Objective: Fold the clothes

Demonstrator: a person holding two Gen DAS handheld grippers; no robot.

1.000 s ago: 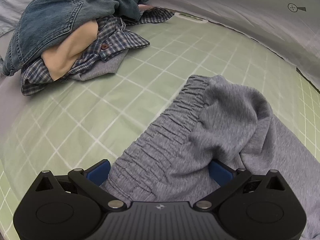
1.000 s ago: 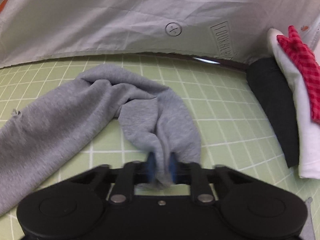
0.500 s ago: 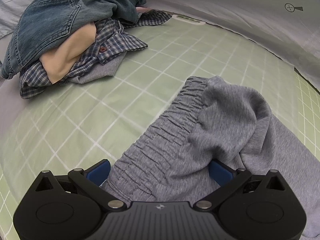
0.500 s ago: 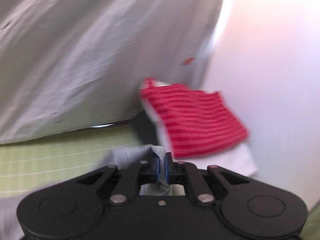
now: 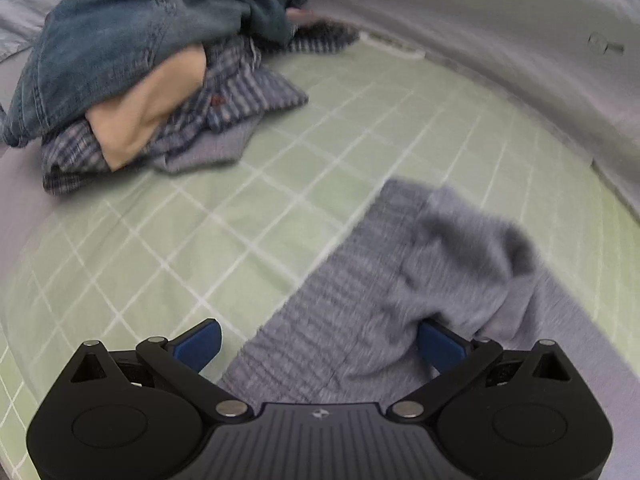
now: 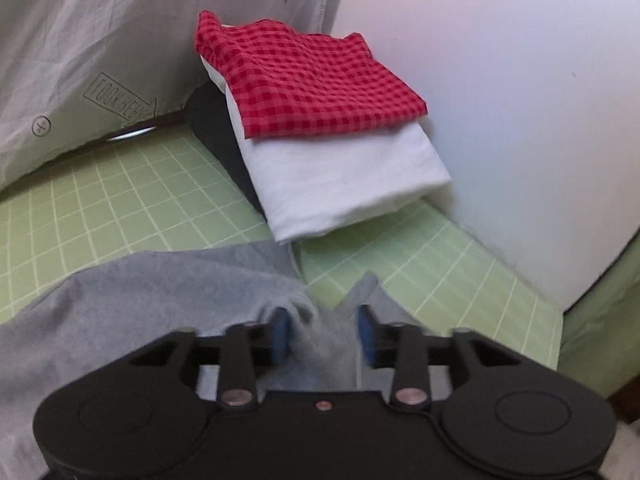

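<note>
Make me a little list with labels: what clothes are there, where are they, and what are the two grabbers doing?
surface: green checked mat
being folded: grey sweatpants, lying on the mat
unfolded pile: jeans on top of a plaid shirt
folded stack: red checked cloth on white cloth on a dark garment
left hand-held gripper: jaws wide, sweatpants waistband between them
right hand-held gripper: jaws opening, grey fabric between them, pads not pressing

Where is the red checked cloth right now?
In the right wrist view, the red checked cloth lies at upper centre, on top of a folded white garment with a dark one beneath, beside the white wall.
</note>
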